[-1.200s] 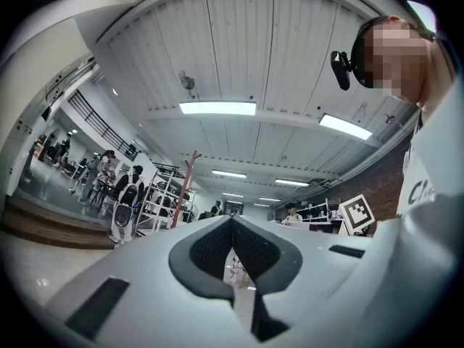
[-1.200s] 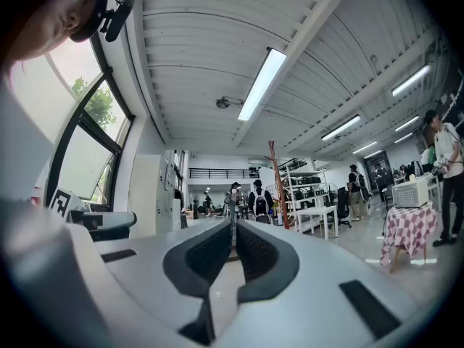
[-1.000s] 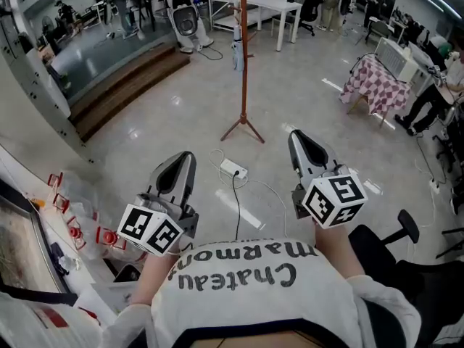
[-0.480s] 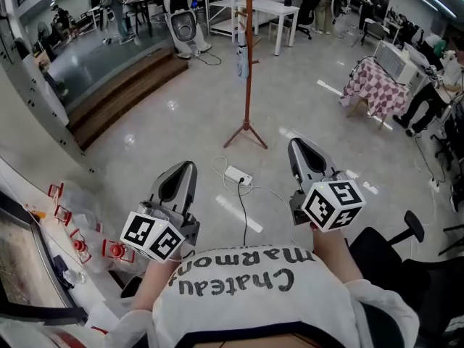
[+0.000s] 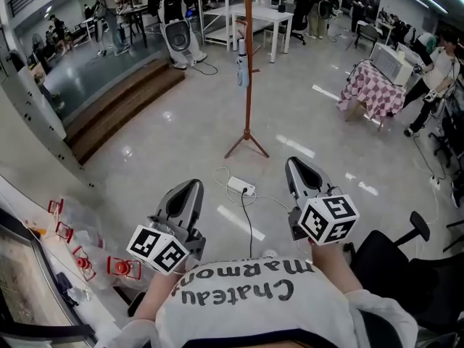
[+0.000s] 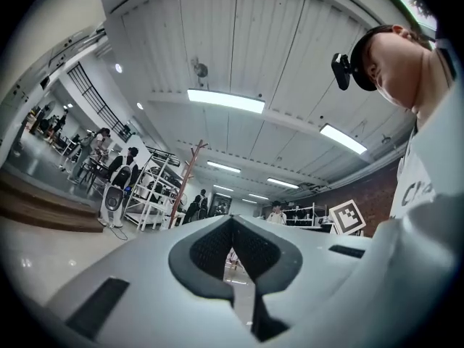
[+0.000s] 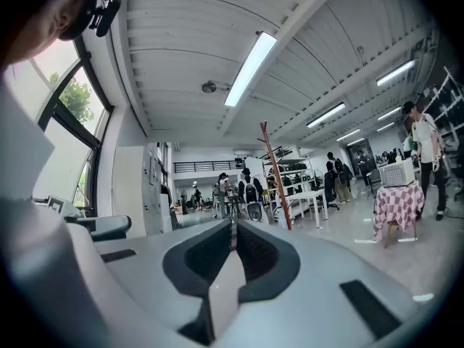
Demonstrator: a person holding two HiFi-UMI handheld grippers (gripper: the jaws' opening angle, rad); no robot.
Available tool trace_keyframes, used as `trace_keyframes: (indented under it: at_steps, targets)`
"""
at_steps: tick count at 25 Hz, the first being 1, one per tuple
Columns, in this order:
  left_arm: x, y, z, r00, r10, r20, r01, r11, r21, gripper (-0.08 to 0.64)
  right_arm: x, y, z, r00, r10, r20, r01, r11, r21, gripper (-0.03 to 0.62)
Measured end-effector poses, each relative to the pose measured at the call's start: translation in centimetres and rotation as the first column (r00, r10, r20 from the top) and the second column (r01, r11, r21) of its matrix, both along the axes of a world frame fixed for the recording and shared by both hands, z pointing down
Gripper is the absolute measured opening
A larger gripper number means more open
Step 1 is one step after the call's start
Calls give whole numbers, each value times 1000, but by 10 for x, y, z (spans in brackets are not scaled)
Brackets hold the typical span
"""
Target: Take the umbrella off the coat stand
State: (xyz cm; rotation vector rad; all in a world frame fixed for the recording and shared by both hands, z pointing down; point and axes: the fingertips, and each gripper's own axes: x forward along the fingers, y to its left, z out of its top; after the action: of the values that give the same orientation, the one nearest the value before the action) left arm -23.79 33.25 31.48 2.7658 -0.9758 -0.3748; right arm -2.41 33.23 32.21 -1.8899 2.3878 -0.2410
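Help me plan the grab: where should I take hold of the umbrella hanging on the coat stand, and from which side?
Probably its folded body, mid-length. The umbrella hangs upright, just left of the pole of the coat stand in the head view, so come in from that left side; the pole blocks the right.

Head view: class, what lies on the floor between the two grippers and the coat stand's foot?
A white power strip with its cables, short of the coat stand; otherwise the floor is bare. The head view shows it.
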Motion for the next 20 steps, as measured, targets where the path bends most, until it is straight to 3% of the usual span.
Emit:
trace_keyframes:
  at_steps: [8, 20]
  targets:
    - [10, -49, 4, 999, -35, -24, 35, 999, -7, 21, 24, -45, 0, 999, 32, 12, -32, 999, 30, 40]
    - [89, -142, -23, 995, -79, -62, 81, 996, 36, 21, 106, -149, -28, 999, -15, 49, 12, 998, 65, 40]
